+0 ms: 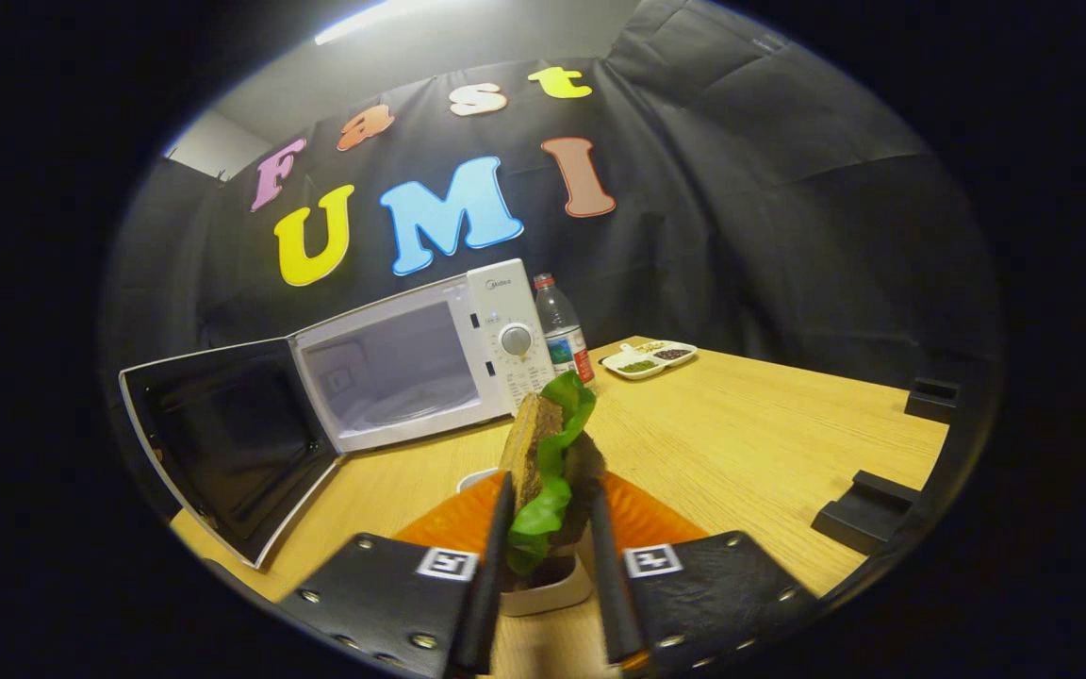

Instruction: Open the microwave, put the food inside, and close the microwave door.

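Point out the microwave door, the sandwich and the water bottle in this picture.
microwave door (pixel 222 443): gripper view, on its dark inner window.
sandwich (pixel 548 462): gripper view, on the lettuce between the gripper (pixel 552 528) fingers.
water bottle (pixel 562 330): gripper view, on its clear body.

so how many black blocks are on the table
2: one black block near the table's edge beside the hand-held gripper, another black block farther along that edge. More may be hidden.

microwave (pixel 430 363) cavity open ahead, door (pixel 222 438) swung wide beside it, bottle (pixel 563 330) alongside
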{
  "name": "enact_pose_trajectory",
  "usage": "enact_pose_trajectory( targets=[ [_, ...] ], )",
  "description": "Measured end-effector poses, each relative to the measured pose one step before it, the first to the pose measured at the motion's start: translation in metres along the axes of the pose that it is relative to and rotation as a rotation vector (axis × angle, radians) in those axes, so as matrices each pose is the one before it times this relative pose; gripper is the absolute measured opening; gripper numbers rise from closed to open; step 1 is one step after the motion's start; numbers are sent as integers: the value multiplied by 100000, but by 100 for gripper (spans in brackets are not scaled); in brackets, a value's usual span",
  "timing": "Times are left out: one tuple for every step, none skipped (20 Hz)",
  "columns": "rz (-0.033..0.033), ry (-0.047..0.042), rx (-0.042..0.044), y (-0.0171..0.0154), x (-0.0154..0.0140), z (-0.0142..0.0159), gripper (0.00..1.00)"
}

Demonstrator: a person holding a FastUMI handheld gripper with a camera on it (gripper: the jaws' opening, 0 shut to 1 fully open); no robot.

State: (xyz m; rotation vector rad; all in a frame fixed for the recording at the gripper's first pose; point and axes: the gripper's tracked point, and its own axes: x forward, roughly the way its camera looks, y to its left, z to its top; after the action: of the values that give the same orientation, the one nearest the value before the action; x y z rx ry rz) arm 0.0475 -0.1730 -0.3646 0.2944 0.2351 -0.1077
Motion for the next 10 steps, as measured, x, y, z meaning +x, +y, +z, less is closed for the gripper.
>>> enact_pose_trajectory(
  targets=[
    [280,193,-1059,222,28,190,38],
    [475,-276,-1018,382,-24,157,28],
    [726,123,-2084,499,-58,161,28],
    [-434,-676,-1461,255,-439,228,24],
    [75,-919,-1739,350,52,354,21],
    [-515,-1116,-2229,444,-370,330,21],
    [-623,-1624,-2670,283,-272,663,21],
    [-613,-2125,-1723,354,-347,802,21],
    [148,-1504,-1208,484,-265,850,21],
    [636,-1076,-948,631,-109,653,21]
  ],
)
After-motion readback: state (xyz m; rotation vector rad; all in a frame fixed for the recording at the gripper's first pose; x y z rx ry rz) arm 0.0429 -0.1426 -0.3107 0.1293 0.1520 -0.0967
